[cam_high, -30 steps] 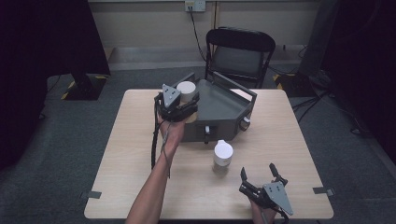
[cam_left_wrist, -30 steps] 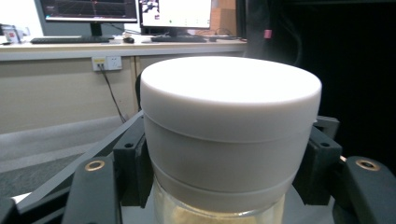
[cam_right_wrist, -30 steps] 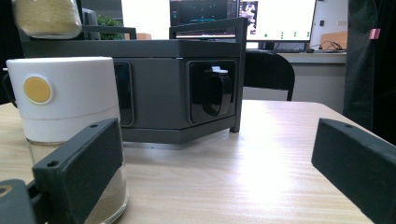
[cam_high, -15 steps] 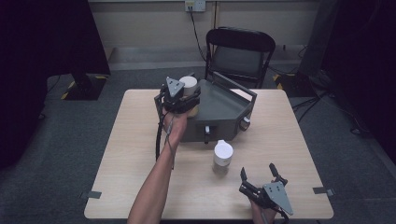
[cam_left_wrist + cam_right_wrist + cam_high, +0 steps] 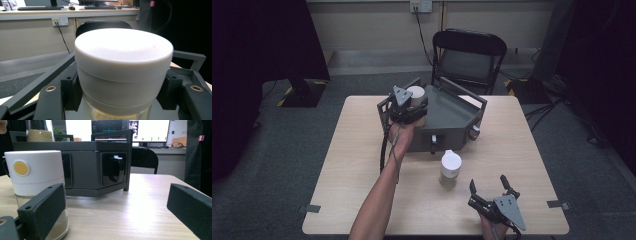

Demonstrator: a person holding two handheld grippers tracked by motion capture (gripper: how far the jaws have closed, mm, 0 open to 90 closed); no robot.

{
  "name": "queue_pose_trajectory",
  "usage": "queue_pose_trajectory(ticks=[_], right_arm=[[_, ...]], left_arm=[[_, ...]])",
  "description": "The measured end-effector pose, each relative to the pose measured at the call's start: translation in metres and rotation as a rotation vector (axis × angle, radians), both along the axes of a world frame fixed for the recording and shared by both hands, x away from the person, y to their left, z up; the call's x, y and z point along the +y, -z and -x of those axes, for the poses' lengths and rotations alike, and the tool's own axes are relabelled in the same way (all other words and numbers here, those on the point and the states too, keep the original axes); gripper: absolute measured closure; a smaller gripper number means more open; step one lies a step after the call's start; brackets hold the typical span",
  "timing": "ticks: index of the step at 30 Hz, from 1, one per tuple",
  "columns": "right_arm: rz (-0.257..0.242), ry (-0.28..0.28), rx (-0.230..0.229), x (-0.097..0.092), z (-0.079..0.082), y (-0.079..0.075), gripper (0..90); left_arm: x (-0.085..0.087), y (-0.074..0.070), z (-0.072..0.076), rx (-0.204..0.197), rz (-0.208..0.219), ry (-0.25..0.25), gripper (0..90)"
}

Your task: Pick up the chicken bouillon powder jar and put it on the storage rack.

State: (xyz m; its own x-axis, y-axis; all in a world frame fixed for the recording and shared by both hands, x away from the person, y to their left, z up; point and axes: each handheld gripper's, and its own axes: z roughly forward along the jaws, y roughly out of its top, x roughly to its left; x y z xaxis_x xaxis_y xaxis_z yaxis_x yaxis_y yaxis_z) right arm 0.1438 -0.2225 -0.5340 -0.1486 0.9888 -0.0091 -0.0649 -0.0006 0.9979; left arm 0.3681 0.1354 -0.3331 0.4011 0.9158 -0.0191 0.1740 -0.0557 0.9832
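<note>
Wooden table; left tool clamps white-lidded jar over grey rack; right tool gapes.

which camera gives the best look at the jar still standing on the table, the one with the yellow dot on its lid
The right gripper view: the jar stands close, showing its white lid, yellow dot and glass with sandy contents. The high view shows the same jar small, from above, in front of the grey rack.

Left gripper clamps white-lidded jar over grey rack; second jar on table.
</note>
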Motion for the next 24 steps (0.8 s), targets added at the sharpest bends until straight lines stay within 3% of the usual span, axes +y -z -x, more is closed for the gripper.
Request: queue_pose_trajectory(ticks=[19,22,24], right_arm=[[0.000,0.000,0.000,0.000,0.000,0.000,0.8],[0.000,0.000,0.000,0.000,0.000,0.000,0.8],[0.000,0.000,0.000,0.000,0.000,0.000,0.8]], left_arm=[[0.001,0.009,0.002,-0.031,0.008,-0.003,34.2],[0.000,0.010,0.002,-0.027,0.018,0.001,28.7],[-0.003,0.014,0.004,-0.051,0.022,-0.013,24.4]])
